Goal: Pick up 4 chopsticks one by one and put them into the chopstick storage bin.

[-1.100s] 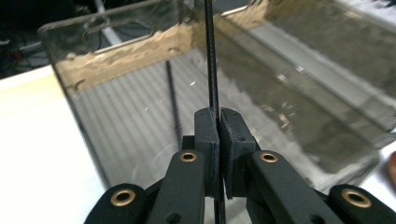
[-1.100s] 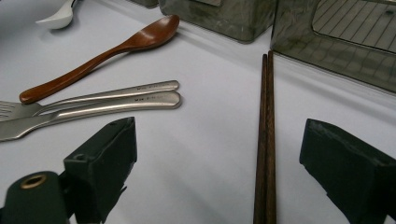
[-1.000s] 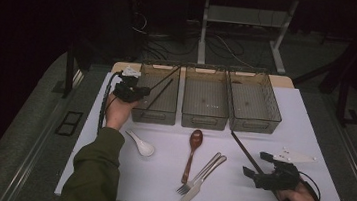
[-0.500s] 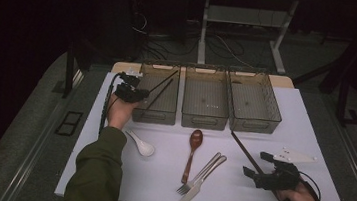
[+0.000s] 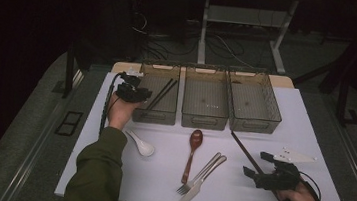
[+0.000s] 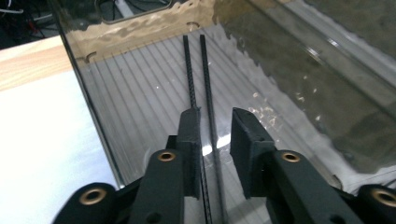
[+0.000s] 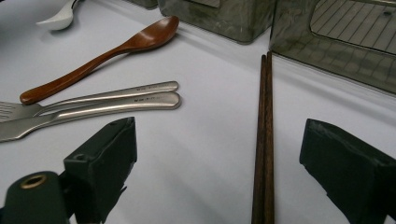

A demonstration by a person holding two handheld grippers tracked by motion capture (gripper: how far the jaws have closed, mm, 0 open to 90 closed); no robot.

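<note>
Opening just now over the left bin point(image 5: 141, 107), the left gripper point(image 6: 215, 126) has let the black chopsticks point(image 6: 200, 79) lie along that bin's floor, while brown chopsticks point(image 7: 264, 140) run lengthwise between the wide-open, empty right gripper point(image 7: 219, 163).

Your left gripper point(image 6: 212, 135) sits over the leftmost bin point(image 5: 145, 74), black chopsticks point(image 6: 201, 70) lying inside between its jaws; brown chopsticks point(image 7: 264, 130) lie on the table between your right gripper point(image 7: 219, 163) jaws, fork and knife leftward.
</note>
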